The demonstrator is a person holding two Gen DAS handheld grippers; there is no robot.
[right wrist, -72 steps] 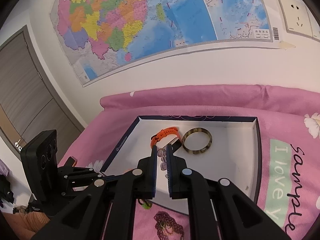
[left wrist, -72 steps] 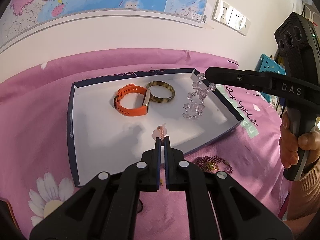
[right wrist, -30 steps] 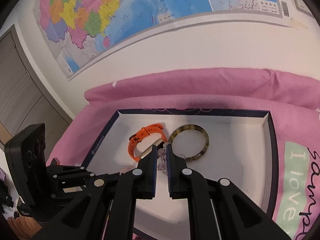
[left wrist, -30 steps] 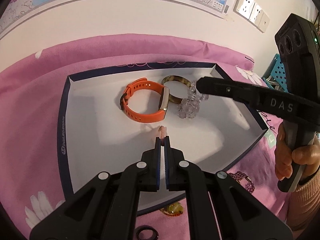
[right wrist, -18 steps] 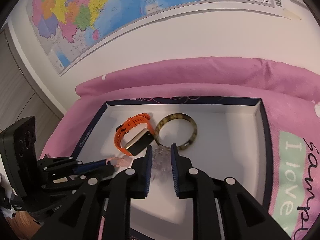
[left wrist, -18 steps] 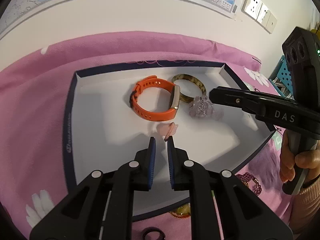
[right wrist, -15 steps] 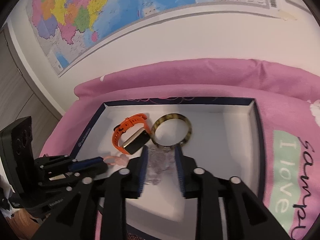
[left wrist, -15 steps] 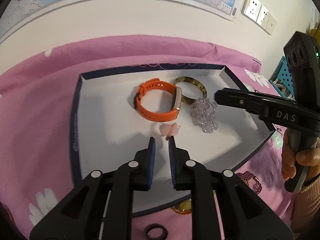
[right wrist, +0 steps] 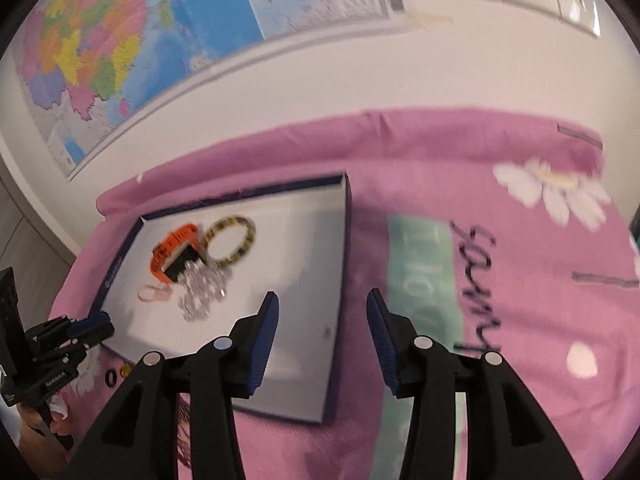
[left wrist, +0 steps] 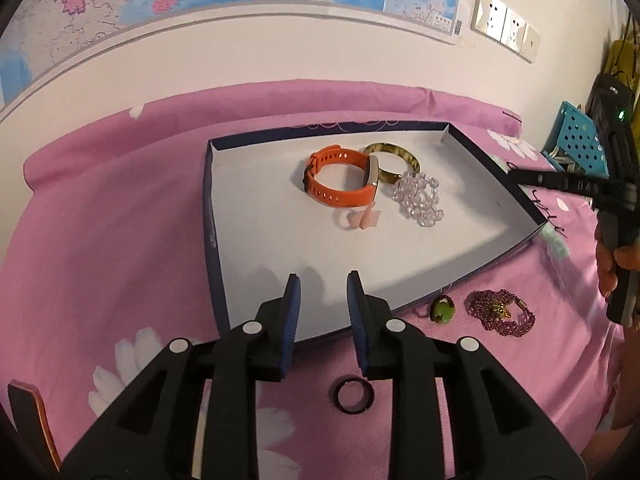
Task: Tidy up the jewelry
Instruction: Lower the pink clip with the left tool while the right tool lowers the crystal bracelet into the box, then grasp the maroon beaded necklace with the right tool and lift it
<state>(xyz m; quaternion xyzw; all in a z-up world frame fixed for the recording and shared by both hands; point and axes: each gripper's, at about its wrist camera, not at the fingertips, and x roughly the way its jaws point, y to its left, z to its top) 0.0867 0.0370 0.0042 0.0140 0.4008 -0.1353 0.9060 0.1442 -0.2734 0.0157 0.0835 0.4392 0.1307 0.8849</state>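
My left gripper (left wrist: 320, 292) sits at the bottom centre of the left wrist view, its jaws apart with nothing between them; they have just been opening. Its blue pads hang over the near edge of the shallow box (left wrist: 248, 208), white inside with a dark blue rim, which fills the middle of the frame on a pink flowered cloth (left wrist: 100, 220).

Inside the box, toward its upper middle, four pieces lie close together: an orange watch band (left wrist: 340, 182), a tortoiseshell bangle (left wrist: 394, 156) touching it on the right, a clear bead bracelet (left wrist: 418, 198) just below the bangle, and a small pink ring (left wrist: 362, 218) just below the band.

Still outside the box, on the cloth at the lower right, lie a green ring (left wrist: 442, 309), a purple bead bracelet (left wrist: 500, 313), and a black ring (left wrist: 354, 395) low in the centre between my finger arms.

My right gripper (right wrist: 323, 314) fills the bottom of the blurred right wrist view, jaws spread wide and empty, having just been opening too. It hangs over the box's right rim, with the jewelry cluster at centre left.
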